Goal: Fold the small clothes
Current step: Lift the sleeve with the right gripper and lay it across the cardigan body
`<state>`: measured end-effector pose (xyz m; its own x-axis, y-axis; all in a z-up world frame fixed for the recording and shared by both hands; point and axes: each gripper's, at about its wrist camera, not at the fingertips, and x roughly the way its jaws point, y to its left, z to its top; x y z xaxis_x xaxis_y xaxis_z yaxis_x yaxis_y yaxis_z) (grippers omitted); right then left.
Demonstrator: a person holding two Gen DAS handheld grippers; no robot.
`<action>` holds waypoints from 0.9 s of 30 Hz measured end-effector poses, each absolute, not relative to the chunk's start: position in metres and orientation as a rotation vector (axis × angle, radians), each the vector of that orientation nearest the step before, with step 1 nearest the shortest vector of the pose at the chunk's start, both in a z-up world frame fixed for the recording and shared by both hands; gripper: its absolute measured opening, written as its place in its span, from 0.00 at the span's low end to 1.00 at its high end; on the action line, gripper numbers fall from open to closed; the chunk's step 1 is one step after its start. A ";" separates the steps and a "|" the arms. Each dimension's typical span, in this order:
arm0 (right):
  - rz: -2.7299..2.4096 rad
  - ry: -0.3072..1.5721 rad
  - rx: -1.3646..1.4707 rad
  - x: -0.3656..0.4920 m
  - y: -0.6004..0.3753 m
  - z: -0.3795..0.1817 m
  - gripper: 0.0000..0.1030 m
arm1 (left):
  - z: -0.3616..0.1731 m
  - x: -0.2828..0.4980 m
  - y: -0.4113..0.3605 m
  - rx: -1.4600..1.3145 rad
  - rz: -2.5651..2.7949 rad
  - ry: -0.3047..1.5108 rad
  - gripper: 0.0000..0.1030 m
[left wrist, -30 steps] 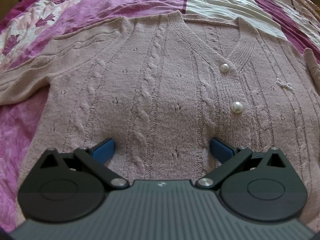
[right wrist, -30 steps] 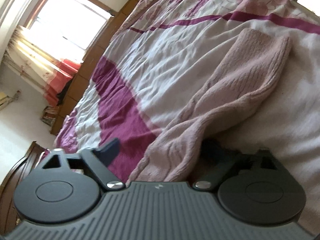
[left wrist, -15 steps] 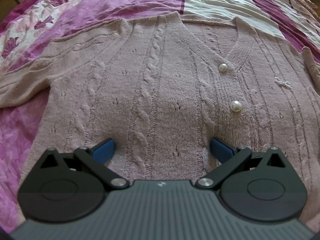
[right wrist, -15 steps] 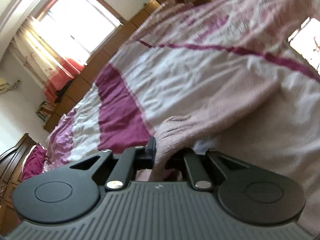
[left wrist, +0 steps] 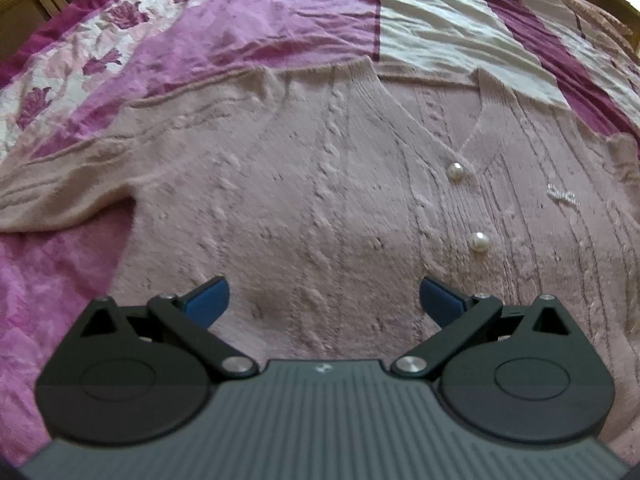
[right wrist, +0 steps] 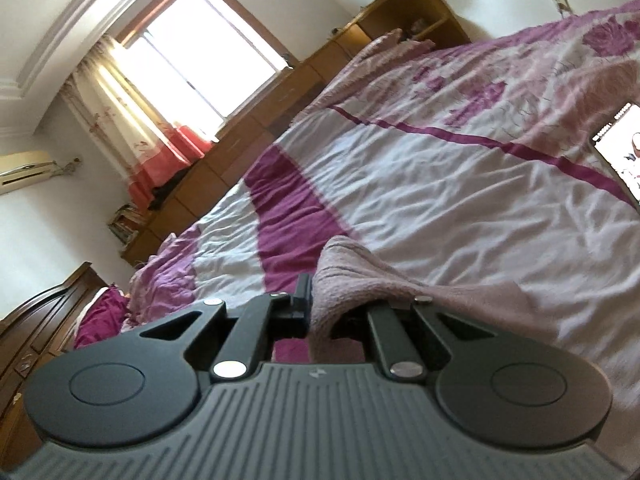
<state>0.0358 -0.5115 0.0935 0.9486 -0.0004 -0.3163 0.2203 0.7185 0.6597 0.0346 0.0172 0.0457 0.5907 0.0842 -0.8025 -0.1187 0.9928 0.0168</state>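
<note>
Pink cardigan (left wrist: 320, 208) sleeve (right wrist: 344, 276) prob. pinched in R gripper (right wrist: 336, 308).

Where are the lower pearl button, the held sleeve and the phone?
lower button (left wrist: 479, 242): left wrist view, centre of the pearl.
sleeve (right wrist: 344, 280): right wrist view, fold of knit just ahead of the jaws.
phone (right wrist: 624, 148): right wrist view, lit screen at the right edge.

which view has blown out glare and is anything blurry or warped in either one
Right wrist view: the window is blown out white, the bed tilts and bows with fisheye warp. Left wrist view: even soft light, no glare, the cardigan slightly soft, its edges curved by the lens.
</note>
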 end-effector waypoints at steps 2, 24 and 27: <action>-0.106 0.298 0.757 0.033 -0.500 0.102 0.07 | 0.051 0.035 0.023 -0.047 0.119 0.930 1.00; 0.025 0.296 0.716 0.039 -0.378 0.147 0.07 | 0.080 0.028 0.078 -0.106 0.139 0.856 1.00; 0.044 0.294 0.712 0.042 -0.362 0.153 0.07 | 0.084 0.028 0.083 -0.094 0.142 0.837 1.00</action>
